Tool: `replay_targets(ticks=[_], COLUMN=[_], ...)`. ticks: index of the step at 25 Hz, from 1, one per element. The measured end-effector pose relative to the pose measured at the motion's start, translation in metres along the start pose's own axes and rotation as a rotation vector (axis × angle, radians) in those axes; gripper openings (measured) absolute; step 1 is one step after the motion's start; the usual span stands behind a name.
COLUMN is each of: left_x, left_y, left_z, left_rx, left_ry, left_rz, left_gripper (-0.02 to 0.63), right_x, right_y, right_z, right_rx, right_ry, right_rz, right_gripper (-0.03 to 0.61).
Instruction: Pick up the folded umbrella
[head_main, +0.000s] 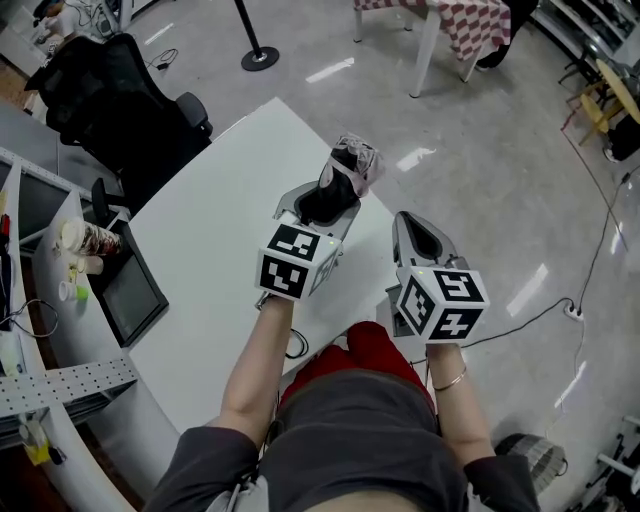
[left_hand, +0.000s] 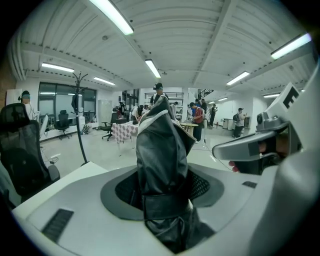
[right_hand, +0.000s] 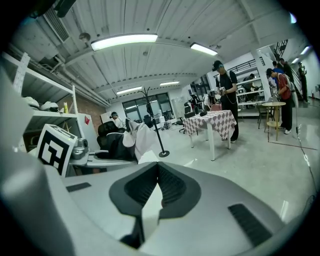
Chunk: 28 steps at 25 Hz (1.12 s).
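The folded umbrella (head_main: 347, 178) is black with a pale, patterned far end. My left gripper (head_main: 325, 205) is shut on it and holds it above the white table (head_main: 220, 200). In the left gripper view the umbrella (left_hand: 162, 160) stands up between the jaws of the left gripper (left_hand: 162, 195), its strap wrapped round it. My right gripper (head_main: 407, 220) hangs beside it to the right, past the table's edge. Its tips meet, with nothing between them, in the right gripper view (right_hand: 157, 167), where the umbrella (right_hand: 127, 142) shows at the left.
A black office chair (head_main: 110, 100) stands behind the table's far left corner. A dark screen (head_main: 130, 290) and cups (head_main: 85, 240) sit on the desk at left. A checkered-cloth table (head_main: 450, 20), a stand base (head_main: 260, 58) and a floor cable (head_main: 540, 310) lie beyond. People stand in the background.
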<state>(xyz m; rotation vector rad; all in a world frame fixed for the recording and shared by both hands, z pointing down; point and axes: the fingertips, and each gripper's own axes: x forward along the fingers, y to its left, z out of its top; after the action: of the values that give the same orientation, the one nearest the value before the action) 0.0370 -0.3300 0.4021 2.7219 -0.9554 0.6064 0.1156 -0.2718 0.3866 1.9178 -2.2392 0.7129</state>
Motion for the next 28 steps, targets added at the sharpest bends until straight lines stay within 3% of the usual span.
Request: replay_targets(ticks=[18, 28], left_x=[-0.087, -0.14], left_y=[-0.013, -0.012], left_z=[0.043, 0.05], left_rx=[-0.047, -0.074], left_ry=[-0.202, -0.28], left_rz=[0.071, 0.123], left_gripper=[0.231, 0.23], right_x=[-0.038, -0.057], right_y=[0.039, 0.073], right_z=[0.021, 0.035], right_rx=[-0.047, -0.089], right_ry=[-0.087, -0.141], right_rz=[0.069, 0.117], right_gripper=[0.018, 0.018])
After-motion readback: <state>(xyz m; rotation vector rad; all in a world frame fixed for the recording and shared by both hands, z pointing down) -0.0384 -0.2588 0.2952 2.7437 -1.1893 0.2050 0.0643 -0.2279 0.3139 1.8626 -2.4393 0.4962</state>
